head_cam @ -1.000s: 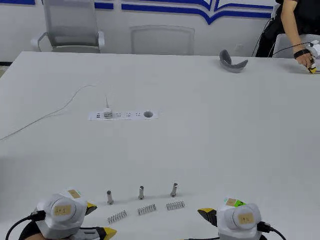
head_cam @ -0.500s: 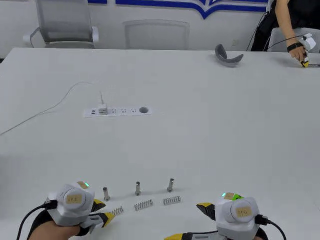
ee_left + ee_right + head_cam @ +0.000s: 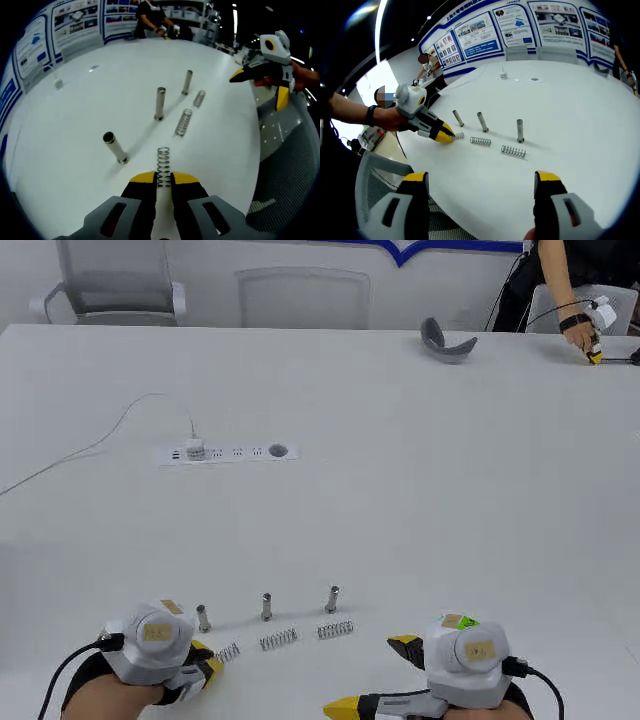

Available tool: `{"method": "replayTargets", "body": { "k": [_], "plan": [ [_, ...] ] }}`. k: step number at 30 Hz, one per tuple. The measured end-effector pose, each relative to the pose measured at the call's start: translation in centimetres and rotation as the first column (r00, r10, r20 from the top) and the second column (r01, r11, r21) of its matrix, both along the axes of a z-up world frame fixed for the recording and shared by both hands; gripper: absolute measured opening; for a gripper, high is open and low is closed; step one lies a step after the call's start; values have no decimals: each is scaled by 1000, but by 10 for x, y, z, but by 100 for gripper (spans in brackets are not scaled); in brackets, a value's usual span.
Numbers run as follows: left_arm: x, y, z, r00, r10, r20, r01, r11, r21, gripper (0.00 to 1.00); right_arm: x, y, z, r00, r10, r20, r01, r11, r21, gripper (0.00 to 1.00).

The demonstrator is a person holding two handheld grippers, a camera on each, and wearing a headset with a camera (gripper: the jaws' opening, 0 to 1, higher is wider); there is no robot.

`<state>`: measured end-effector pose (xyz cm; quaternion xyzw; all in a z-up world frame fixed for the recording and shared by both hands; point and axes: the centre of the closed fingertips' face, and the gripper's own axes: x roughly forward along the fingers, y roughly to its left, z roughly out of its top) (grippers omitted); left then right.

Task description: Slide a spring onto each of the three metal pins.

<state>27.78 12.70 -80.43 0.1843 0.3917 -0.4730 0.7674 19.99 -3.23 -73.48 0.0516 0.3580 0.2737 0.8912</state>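
Left claw: the left gripper (image 3: 160,178) is clenched on the near end of the left spring (image 3: 163,159), its jaws almost together around the coil. It sits at 7 o'clock in the head view.
Right claw: the right gripper (image 3: 481,177) is released, with its jaws wide apart and nothing between them. It is at 5 o'clock in the head view, well apart from the parts.
Pins: three pins (image 3: 266,606) stand upright in a row on the white table (image 3: 400,490), all bare.
Springs: the middle spring (image 3: 279,639) and right spring (image 3: 335,629) lie flat, each between 5 and 6 o'clock of its pin, with no gripper touching them.
Lift: the left spring seems to rest on the table, though the fisheye makes that hard to judge.
Done: no spring is on a pin.
Left: all three springs remain. The first pick-up looks like the step in hand, then threading onto the left pin (image 3: 115,147), at 10 o'clock of the jaws.
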Motion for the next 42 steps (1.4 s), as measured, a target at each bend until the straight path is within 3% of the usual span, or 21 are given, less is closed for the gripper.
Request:
{"method": "replayTargets", "body": {
  "k": [2,5,13,20,22,33,42],
  "plan": [
    [0,0,1,1000,-5,10,5,1000,-2,11,-1,1,0,1000,5,-2,-5,1000,-3,88],
    [-2,1,2,1000,17,-19,-17,1000,0,11,-2,1,1,1000,13,-5,-13,1000,-11,88],
    [-11,1,14,999,34,-25,-35,999,-27,11,-1,2,4,1000,15,0,-15,1000,-9,88],
    [-19,4,37,997,70,-35,-73,993,-90,10,-3,8,6,1000,30,-6,-30,999,18,87],
    [-21,2,46,996,79,-45,-84,989,-125,10,-3,11,7,999,43,-6,-43,999,23,87],
    [-23,-1,83,999,54,5,-53,983,-178,10,11,27,25,997,80,15,-81,993,83,84],
    [-19,-6,105,999,33,42,-24,979,-201,10,33,45,54,992,104,65,-114,977,178,74]
  ]
}}
